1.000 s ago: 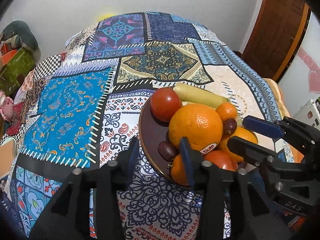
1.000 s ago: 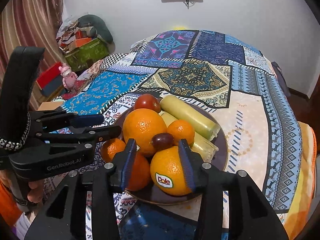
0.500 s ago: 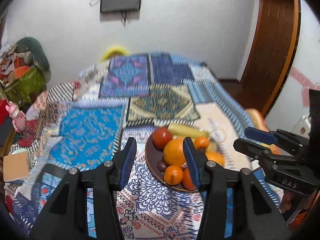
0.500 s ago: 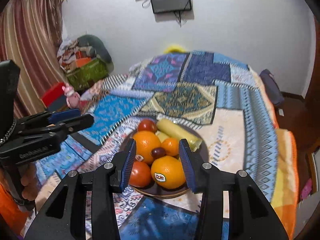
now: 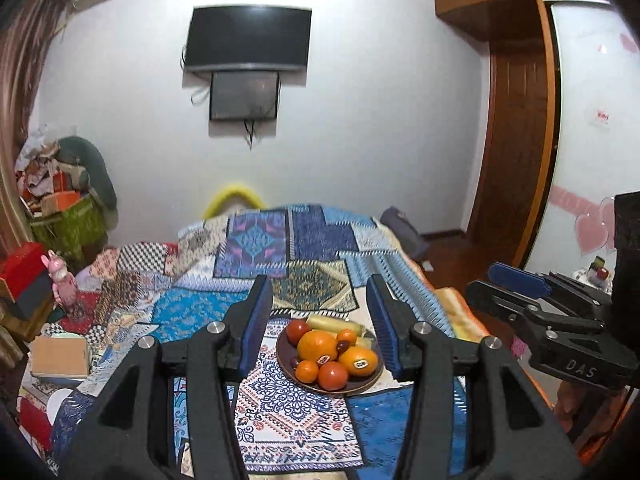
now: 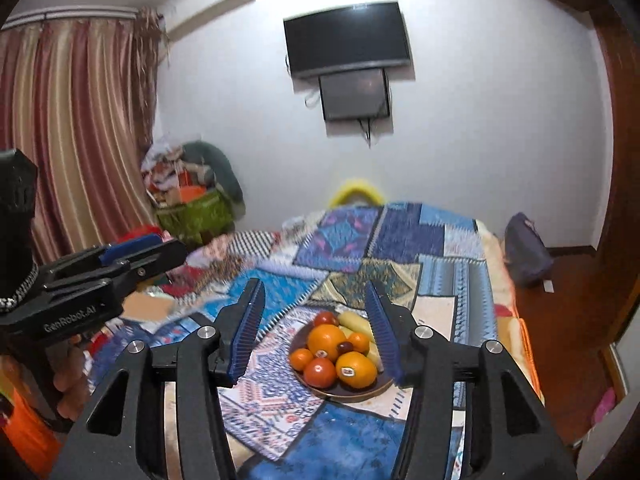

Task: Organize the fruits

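Only right wrist view shows curtain (image 6: 76,136) behind left gripper (image 6: 136,252)

Oranges, tomatoes, small dark fruits and pale yellow-green cylinders lie heaped on a dark round plate (image 5: 288,368) resting on the patchwork-covered bed (image 5: 296,420), near its front edge.

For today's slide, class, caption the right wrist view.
Empty fingers opening above a plate of oranges and tomatoes on a patchwork bedspread.

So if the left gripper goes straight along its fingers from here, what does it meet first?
Probably the fruit pile on the brown plate, likely the big orange. The left gripper is open and empty; depth is uncertain.
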{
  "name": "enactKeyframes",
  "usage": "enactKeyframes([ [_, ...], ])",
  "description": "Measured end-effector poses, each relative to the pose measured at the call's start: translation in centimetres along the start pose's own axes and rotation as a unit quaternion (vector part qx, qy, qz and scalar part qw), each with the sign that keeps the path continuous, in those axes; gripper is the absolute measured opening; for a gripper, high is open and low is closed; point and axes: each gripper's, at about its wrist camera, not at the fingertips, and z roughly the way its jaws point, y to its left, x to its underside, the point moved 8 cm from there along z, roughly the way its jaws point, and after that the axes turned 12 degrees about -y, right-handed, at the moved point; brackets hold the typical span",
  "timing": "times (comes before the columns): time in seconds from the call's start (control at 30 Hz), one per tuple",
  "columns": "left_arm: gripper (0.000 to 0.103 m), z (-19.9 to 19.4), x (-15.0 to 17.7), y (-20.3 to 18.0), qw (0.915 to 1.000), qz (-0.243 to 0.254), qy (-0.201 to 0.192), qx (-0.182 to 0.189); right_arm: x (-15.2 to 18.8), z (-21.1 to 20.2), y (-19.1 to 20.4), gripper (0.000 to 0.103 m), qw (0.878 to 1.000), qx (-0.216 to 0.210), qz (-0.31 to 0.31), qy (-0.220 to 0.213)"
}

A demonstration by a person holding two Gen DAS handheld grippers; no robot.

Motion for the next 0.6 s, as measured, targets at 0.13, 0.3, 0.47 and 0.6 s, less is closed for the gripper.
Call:
enactKeyframes([
  [0.13,0.054,-3.0,-1.2,-1.0,0.9996,-0.002,-0.029,0.0,-1.2,-2.9,0.6,0.055,1.0,-0.001,0.007,-0.031],
  [0.3,0.064,-5.4,-1.9,-2.0,0.9985,0.008,-0.054,-0.009,-2.0,-4.6,1.4,0.062,0.999,0.001,0.002,-0.051],
  [0.47,0.075,-7.0,-1.9,-2.4,0.9975,0.014,-0.067,-0.019,-2.2,-5.1,1.4,0.081,0.997,0.024,-0.008,-0.071],
  [0.6,0.085,-7.4,-1.7,-2.3,0.9973,0.006,-0.071,-0.019,-2.1,-5.7,1.7,0.087,0.996,0.035,-0.015,-0.077],
])
